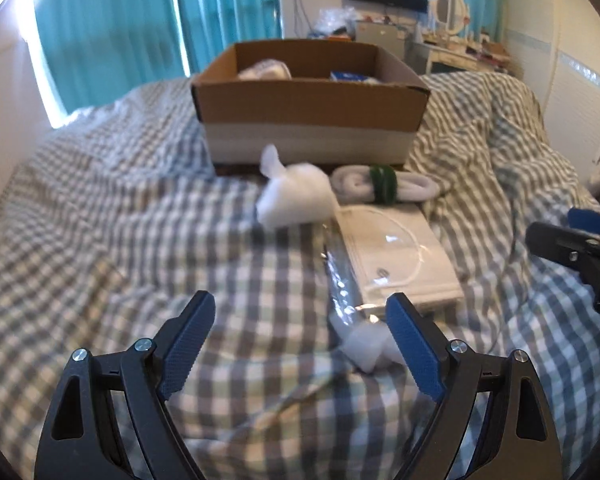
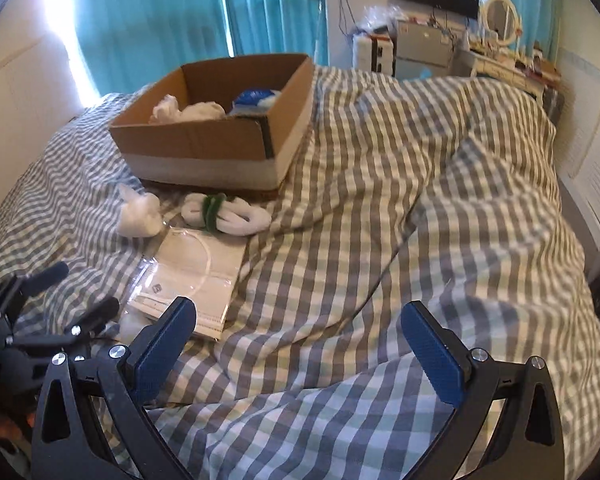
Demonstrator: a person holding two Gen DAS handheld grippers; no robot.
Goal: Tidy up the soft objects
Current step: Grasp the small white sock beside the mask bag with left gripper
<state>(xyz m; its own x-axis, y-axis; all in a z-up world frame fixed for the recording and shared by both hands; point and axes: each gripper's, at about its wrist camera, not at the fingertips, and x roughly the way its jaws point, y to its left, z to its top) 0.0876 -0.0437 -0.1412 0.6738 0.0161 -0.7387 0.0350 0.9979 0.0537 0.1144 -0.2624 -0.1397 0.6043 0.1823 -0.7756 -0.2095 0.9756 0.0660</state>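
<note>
We worked over a bed [image 2: 380, 184] covered in a grey and white checked quilt, with teal curtains [image 1: 112, 20] along the far wall and a cluttered dresser [image 2: 496, 60] in the corner. A cardboard box [image 1: 308, 108] sat on the quilt, and inside it we saw white bundles [image 2: 188, 111] and something blue [image 2: 254, 98]. Just in front of the box lay a crumpled white cloth [image 1: 292, 196] and, beside it, a white rolled pair of socks [image 1: 384, 186] bound by a green band [image 1: 383, 184]. Nearer to us, touching that cloth, lay a flat white pack in clear plastic [image 1: 396, 252], with a small white wad [image 1: 366, 350] at its near end. Our left gripper [image 1: 300, 356] was held just above the quilt with its blue pads spread wide apart and nothing between them, the wad lying near its right finger. Our right gripper [image 2: 300, 352] was also spread wide and empty, over bare quilt to the right of the pack.
</note>
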